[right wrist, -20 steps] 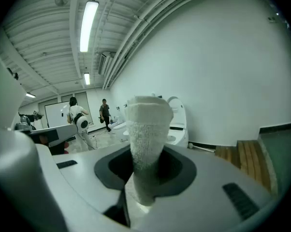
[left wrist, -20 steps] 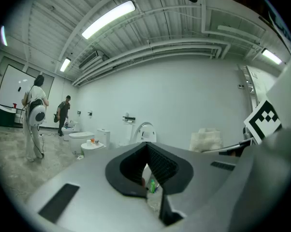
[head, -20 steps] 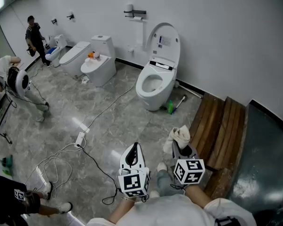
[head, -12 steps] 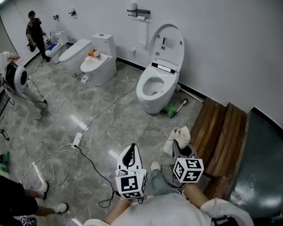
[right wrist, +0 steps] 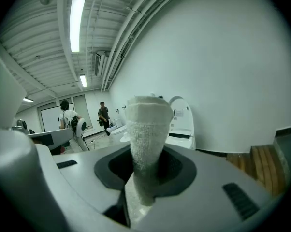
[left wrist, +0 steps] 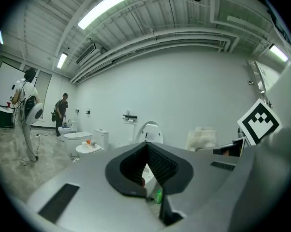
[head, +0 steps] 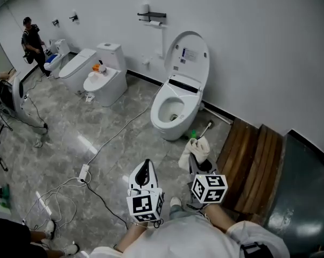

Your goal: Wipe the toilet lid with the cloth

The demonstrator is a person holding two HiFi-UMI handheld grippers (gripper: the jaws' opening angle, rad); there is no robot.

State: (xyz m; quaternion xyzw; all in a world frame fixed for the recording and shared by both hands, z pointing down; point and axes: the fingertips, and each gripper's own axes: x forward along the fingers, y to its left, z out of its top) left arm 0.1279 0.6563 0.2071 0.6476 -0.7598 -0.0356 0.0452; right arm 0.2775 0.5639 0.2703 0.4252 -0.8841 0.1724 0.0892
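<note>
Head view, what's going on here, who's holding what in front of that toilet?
A person stands on the grey stone-patterned floor with a gripper in each hand. The right gripper is clamped on a white fluffy cloth, which sticks up from its jaws. The left gripper is shut and empty. Both are held well apart from the white toilet ahead, whose oval lid stands raised. Nothing touches the lid, so the wiping has not yet begun.

A plain white wall (head: 259,47) meets a glossy grey marbled floor (head: 97,117), where a corded power strip (head: 84,172) lies. Dark wooden planks (head: 248,149) lie at the right. Tube lights (left wrist: 108,4) line the ribbed ceiling (left wrist: 184,28).
</note>
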